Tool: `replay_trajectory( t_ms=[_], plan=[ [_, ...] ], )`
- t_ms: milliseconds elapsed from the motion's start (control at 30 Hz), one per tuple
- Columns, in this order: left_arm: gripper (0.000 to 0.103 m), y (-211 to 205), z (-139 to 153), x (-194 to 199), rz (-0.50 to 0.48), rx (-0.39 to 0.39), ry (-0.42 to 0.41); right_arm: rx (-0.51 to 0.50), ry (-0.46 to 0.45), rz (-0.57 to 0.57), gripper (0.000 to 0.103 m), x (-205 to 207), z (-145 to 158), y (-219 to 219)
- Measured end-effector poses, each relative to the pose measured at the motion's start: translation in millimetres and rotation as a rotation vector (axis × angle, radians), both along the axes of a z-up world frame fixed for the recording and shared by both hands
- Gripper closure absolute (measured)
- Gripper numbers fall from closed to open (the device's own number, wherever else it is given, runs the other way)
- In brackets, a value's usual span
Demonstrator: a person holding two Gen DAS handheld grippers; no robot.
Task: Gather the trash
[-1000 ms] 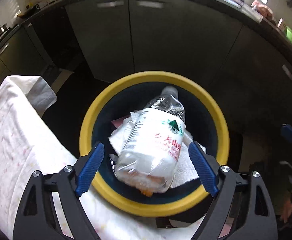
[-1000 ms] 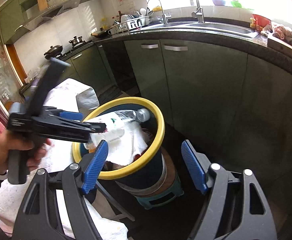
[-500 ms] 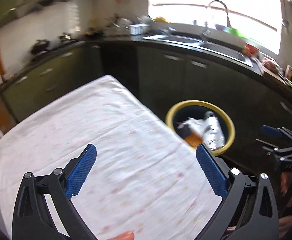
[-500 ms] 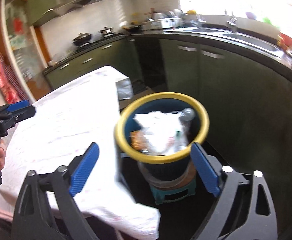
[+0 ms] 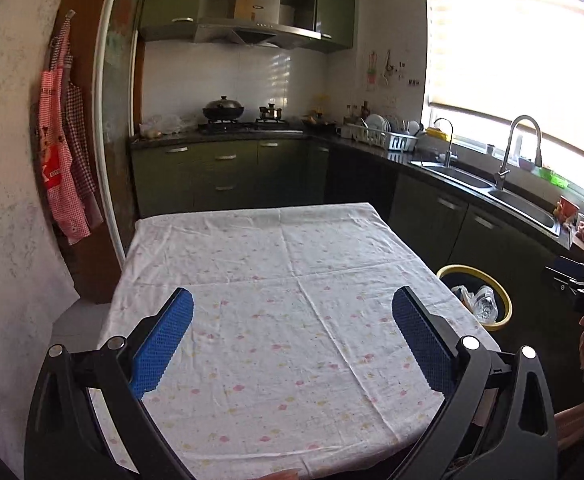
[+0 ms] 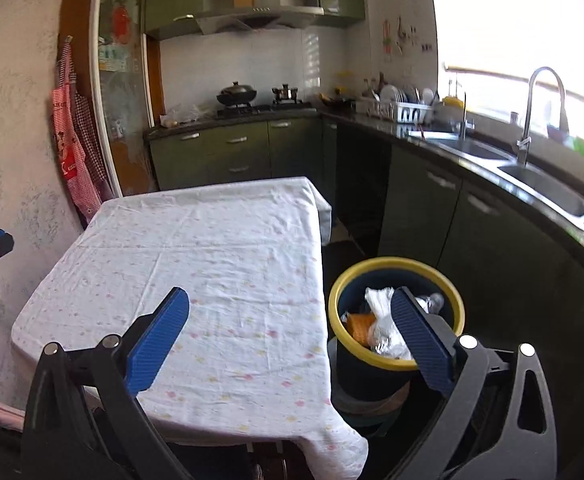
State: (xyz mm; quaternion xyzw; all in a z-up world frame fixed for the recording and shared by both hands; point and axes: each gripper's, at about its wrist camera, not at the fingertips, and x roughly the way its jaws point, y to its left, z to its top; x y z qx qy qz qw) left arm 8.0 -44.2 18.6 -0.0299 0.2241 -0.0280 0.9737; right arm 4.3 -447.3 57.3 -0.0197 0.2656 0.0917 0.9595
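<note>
A dark blue trash bin with a yellow rim (image 6: 336, 304) stands on the floor beside the table's right edge; it also shows in the left wrist view (image 5: 502, 300). It holds a clear plastic bottle (image 5: 484, 300), white crumpled paper or plastic (image 6: 380, 308) and something orange (image 6: 358, 324). My left gripper (image 5: 292, 340) is open and empty above the near part of the table. My right gripper (image 6: 292, 336) is open and empty, over the table's right edge next to the bin.
The table wears a white flowered cloth (image 5: 283, 280) with nothing lying on it. Green cabinets (image 5: 219, 176), a stove with a wok (image 5: 223, 112), a dish rack (image 5: 384, 136) and a sink (image 5: 520, 200) line the back and right. Aprons (image 5: 63, 160) hang at left.
Both grippers have pulled back and up from the bin. The left one, close over the bottle in the bin a second ago, now faces the whole table. Both stay open.
</note>
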Motion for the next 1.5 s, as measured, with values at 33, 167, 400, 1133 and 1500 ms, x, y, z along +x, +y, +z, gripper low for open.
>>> replay_trajectory(
  t_ms=[33,167,400,1133,1500],
  plan=[
    [0.005,4,4,-8,0.006,-0.002,-0.020,-0.012,-0.018,0.000,0.007,-4,5,4],
    [0.005,8,12,-28,0.011,-0.015,-0.046,-0.042,-0.058,-0.003,0.007,-22,15,12],
    [0.005,-4,14,-40,0.008,0.004,-0.037,-0.041,-0.063,-0.018,0.007,-35,16,6],
    [0.005,-20,13,-32,-0.020,0.019,-0.024,-0.007,-0.053,-0.045,0.007,-29,12,-6],
    [0.005,-21,10,-29,-0.021,0.021,-0.015,-0.004,-0.052,-0.049,0.007,-28,11,-7]
  ],
)
